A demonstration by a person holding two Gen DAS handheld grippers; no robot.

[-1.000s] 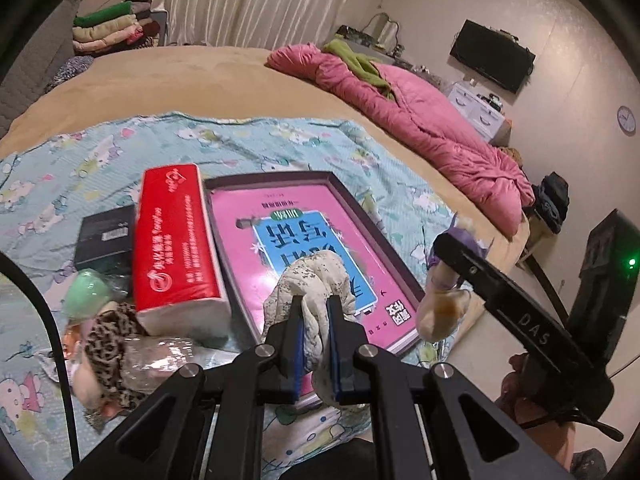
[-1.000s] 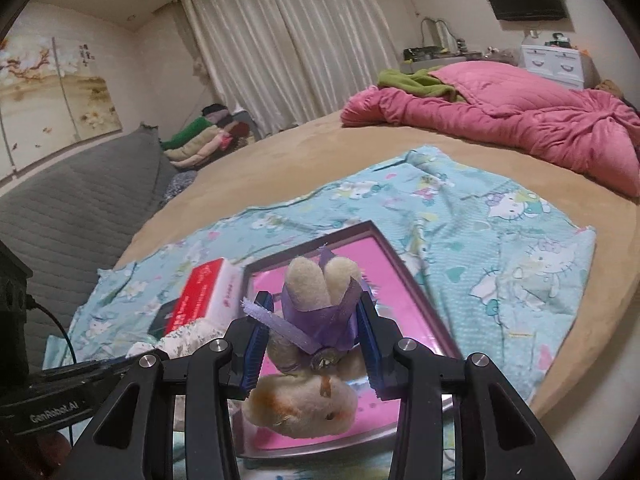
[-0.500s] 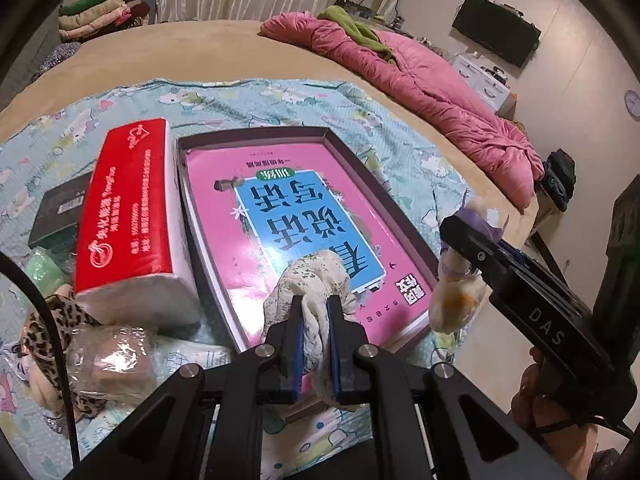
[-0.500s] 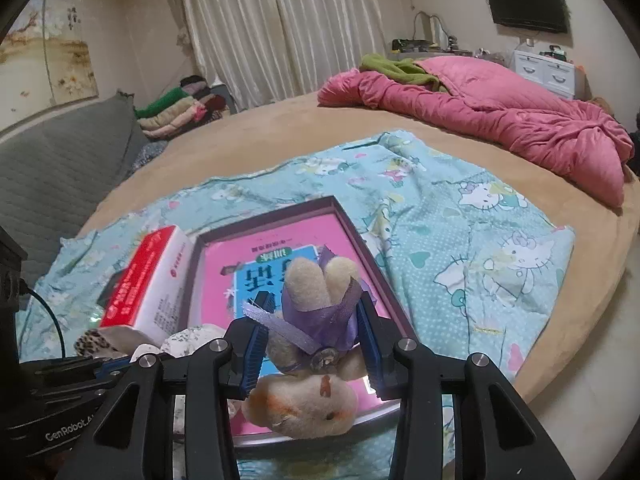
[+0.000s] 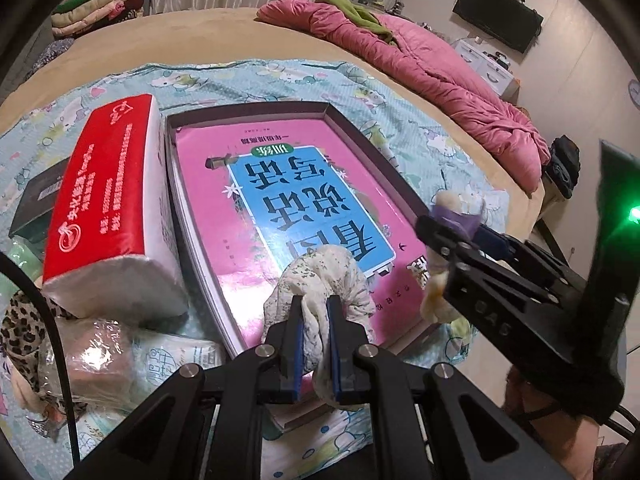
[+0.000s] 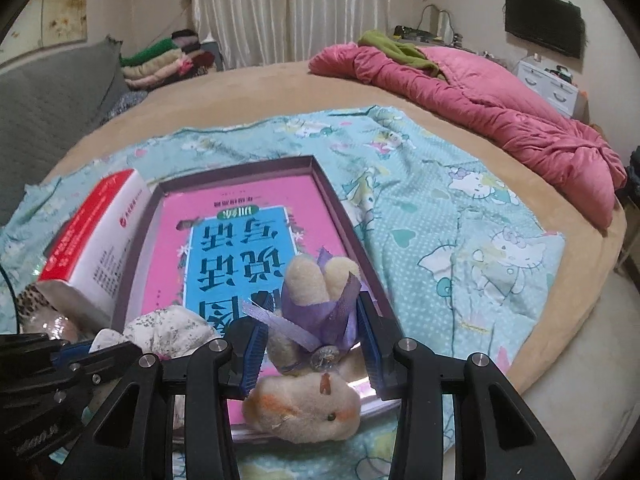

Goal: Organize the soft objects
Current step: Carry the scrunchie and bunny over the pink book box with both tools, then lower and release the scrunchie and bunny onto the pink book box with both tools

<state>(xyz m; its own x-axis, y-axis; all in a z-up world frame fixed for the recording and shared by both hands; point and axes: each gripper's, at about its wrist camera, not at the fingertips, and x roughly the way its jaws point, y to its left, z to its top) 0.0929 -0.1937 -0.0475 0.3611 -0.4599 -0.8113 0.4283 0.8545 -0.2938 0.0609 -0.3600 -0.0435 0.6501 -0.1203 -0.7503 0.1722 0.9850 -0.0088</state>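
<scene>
My left gripper [image 5: 314, 312] is shut on a bunched white floral cloth [image 5: 320, 276], held over the near end of a shallow dark box [image 5: 248, 110] that holds a pink and blue book [image 5: 280, 184]. My right gripper [image 6: 314, 344] is shut on a cream plush bunny [image 6: 316, 292] in a purple ribbon dress, hanging head down over the box's near right corner. The bunny also shows in the left wrist view [image 5: 448, 208], to the right of the cloth. The cloth shows at the lower left of the right wrist view [image 6: 172, 328].
A red and white tissue pack [image 5: 108, 208] lies along the box's left side, with a black box [image 5: 38, 200] behind it. A leopard-print item [image 5: 24, 320] and plastic-wrapped packets [image 5: 92, 352] lie at the near left. All rest on a teal cartoon sheet [image 6: 460, 208]. A pink quilt [image 6: 480, 96] lies far right.
Both grippers have moved forward and down towards the box, each still holding its soft item. The box and book now fill more of both views.
</scene>
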